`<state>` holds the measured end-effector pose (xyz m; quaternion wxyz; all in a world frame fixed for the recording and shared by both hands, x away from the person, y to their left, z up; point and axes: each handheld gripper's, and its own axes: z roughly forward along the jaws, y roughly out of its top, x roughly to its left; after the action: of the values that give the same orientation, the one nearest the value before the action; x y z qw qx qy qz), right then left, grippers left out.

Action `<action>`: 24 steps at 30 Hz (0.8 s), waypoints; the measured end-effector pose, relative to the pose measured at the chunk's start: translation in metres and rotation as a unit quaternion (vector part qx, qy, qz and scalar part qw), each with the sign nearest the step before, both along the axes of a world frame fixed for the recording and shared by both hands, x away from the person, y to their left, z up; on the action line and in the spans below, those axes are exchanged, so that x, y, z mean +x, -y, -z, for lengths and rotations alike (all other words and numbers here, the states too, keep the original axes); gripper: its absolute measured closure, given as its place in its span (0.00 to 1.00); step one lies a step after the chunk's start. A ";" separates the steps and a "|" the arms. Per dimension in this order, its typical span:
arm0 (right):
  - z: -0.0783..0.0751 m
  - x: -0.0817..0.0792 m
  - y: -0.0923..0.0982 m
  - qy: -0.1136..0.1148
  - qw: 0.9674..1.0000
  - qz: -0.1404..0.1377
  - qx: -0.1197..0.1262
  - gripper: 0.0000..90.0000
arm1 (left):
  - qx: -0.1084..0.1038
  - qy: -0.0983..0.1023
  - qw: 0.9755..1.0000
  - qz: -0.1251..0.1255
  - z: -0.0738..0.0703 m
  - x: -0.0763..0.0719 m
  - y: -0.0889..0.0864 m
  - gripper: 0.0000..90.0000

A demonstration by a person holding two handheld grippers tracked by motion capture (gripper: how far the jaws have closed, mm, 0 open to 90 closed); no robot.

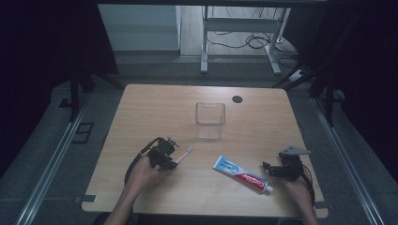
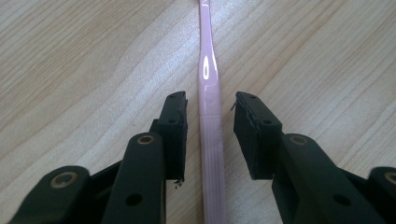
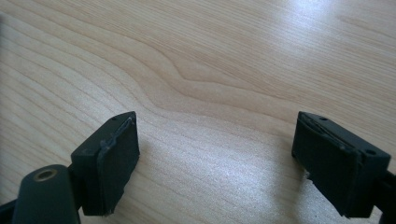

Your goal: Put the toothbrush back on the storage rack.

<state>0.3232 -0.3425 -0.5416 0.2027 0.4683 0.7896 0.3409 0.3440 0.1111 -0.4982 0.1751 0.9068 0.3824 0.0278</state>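
Pink toothbrush (image 2: 208, 93): flat on wooden counter (image 1: 155, 108), between left gripper (image 2: 210, 126) fingers, gaps either side, untouched | right gripper (image 3: 215, 158): fingers wide apart, empty, near toothpaste tube (image 1: 242, 174)

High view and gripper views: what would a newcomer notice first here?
The pink toothbrush lies on the wooden table, between the open jaws of the left gripper, untouched. A clear plastic cup stands mid-table, and a toothpaste tube lies beside the open right gripper.
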 end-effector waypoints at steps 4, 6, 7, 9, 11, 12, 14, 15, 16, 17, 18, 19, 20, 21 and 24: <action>0.000 0.000 0.000 0.000 1.000 0.000 0.000 0.16 | 0.019 -0.012 1.000 0.008 -0.001 0.007 0.008 0.74; 0.000 0.000 0.000 0.000 1.000 0.000 0.000 0.16 | 0.025 -0.020 0.999 0.008 -0.002 0.010 0.012 0.75; 0.000 0.000 0.000 0.000 1.000 0.000 0.000 0.16 | 0.029 -0.022 0.999 0.009 -0.002 0.011 0.014 0.75; 0.000 0.000 0.000 0.000 1.000 0.000 0.000 0.16 | 0.038 -0.027 0.999 0.012 -0.002 0.014 0.017 0.76; 0.000 0.000 0.000 0.000 1.000 0.000 -0.001 0.16 | 0.049 -0.033 0.998 0.016 -0.002 0.018 0.020 0.77; 0.000 0.000 0.000 0.000 1.000 0.000 -0.001 0.16 | 0.051 -0.038 0.998 0.014 -0.001 0.019 0.021 0.77; 0.000 0.000 0.000 0.000 1.000 -0.001 -0.001 0.16 | 0.062 -0.046 0.997 0.016 0.000 0.021 0.025 0.78; 0.000 0.000 0.000 -0.001 1.000 -0.001 -0.001 0.16 | 0.063 -0.048 0.997 0.016 0.001 0.022 0.026 0.78; 0.000 0.000 0.000 -0.001 1.000 0.000 -0.001 0.16 | 0.066 -0.050 0.996 0.018 0.001 0.023 0.027 0.79; 0.000 0.000 0.000 -0.001 1.000 -0.001 -0.001 0.16 | 0.069 -0.053 0.996 0.018 0.002 0.024 0.028 0.79; 0.000 0.000 0.000 -0.001 1.000 -0.001 -0.001 0.16 | 0.072 -0.055 0.996 0.019 0.002 0.025 0.028 0.80; 0.000 0.000 0.000 -0.001 1.000 -0.001 -0.001 0.16 | 0.076 -0.056 0.995 0.017 0.002 0.026 0.030 0.80; 0.000 0.000 0.000 -0.001 1.000 -0.001 0.000 0.16 | 0.080 -0.059 0.995 0.018 0.002 0.027 0.030 0.81; 0.000 0.000 0.000 -0.001 1.000 0.000 0.000 0.16 | 0.080 -0.061 0.995 0.017 0.003 0.028 0.031 0.82; 0.000 0.000 0.000 -0.001 1.000 0.000 0.000 0.16 | 0.090 -0.069 0.993 0.016 0.002 0.030 0.034 0.85</action>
<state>0.3231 -0.3426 -0.5415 0.2019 0.4681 0.7901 0.3403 0.3742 0.0773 -0.5004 0.0666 0.9247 0.3748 -0.0034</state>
